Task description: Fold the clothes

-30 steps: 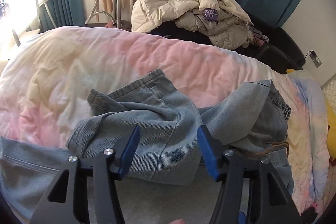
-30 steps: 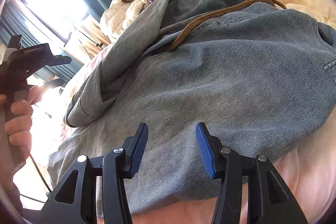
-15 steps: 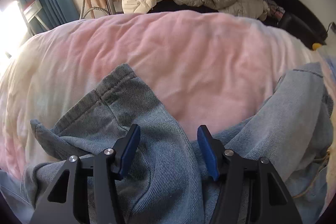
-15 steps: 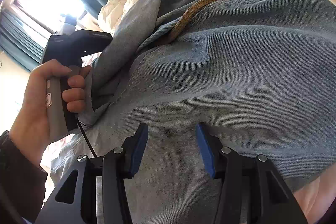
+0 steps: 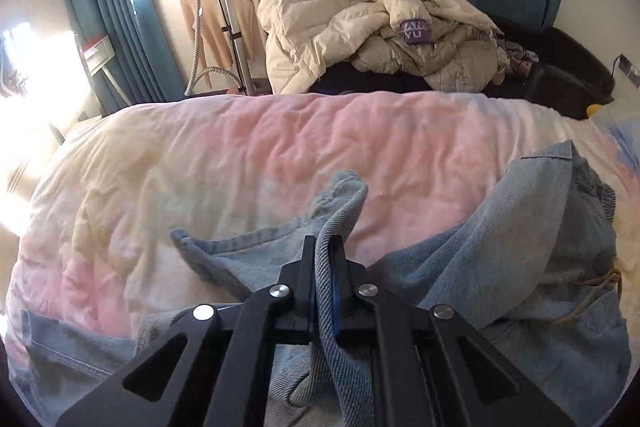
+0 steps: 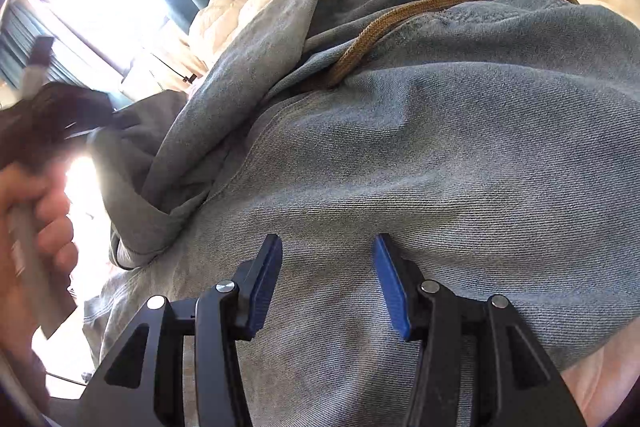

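Light blue jeans [image 5: 500, 259] lie crumpled on the pink and cream bed cover [image 5: 240, 155]. My left gripper [image 5: 324, 255] has its jaws closing on a raised fold of a trouser leg [image 5: 344, 203], and the pads press the denim between them. In the right wrist view the jeans [image 6: 440, 147] fill the picture, with a brown drawstring [image 6: 400, 23] across the waist. My right gripper [image 6: 326, 267] stands open just over the flat denim, with nothing pinched. At the left edge, blurred, a hand [image 6: 36, 227] holds the left gripper's handle.
A heap of cream padded jackets [image 5: 380, 27] lies on a black sofa [image 5: 560, 75] behind the bed. A garment steamer stand [image 5: 224, 7] is by the window, with teal curtains [image 5: 100, 7] on either side. The far half of the bed cover shows bare.
The left gripper pushed forward into the jeans, shut on a fold of the leg and drew back with it raised. The right gripper stayed open over the denim.
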`<state>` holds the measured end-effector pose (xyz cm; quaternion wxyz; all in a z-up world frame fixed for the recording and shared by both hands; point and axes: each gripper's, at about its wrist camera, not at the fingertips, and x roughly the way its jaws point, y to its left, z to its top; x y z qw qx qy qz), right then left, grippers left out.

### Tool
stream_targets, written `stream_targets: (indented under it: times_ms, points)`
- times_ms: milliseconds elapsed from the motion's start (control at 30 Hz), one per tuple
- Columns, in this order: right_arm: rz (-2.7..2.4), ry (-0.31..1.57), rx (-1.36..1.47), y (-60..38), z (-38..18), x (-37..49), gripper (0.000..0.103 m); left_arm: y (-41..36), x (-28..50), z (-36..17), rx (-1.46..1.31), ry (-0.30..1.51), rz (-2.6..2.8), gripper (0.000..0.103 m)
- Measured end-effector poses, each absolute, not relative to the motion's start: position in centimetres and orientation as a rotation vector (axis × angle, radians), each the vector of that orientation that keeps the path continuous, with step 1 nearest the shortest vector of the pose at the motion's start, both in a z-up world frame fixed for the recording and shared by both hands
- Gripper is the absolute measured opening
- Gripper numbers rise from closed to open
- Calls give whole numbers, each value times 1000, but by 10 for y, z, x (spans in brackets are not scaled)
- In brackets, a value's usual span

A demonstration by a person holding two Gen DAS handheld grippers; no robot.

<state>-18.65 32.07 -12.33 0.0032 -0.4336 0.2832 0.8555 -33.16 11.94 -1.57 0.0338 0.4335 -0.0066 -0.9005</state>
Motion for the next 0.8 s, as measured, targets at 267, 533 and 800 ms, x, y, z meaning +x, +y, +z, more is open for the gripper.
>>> stream_targets:
  times_ms: [267,533,800]
  points:
    - [2712,782,-1346,308,-113,-179,48,20,-235,20,1246,189,-2787,2]
    - [2749,683,-1369,289,-111,-172,48,-59,-170,-46,1377,434,-2624,2]
    - [2753,641,-1410,274,-120,-172,48,-85,-155,-87,1414,610,-2626,2]
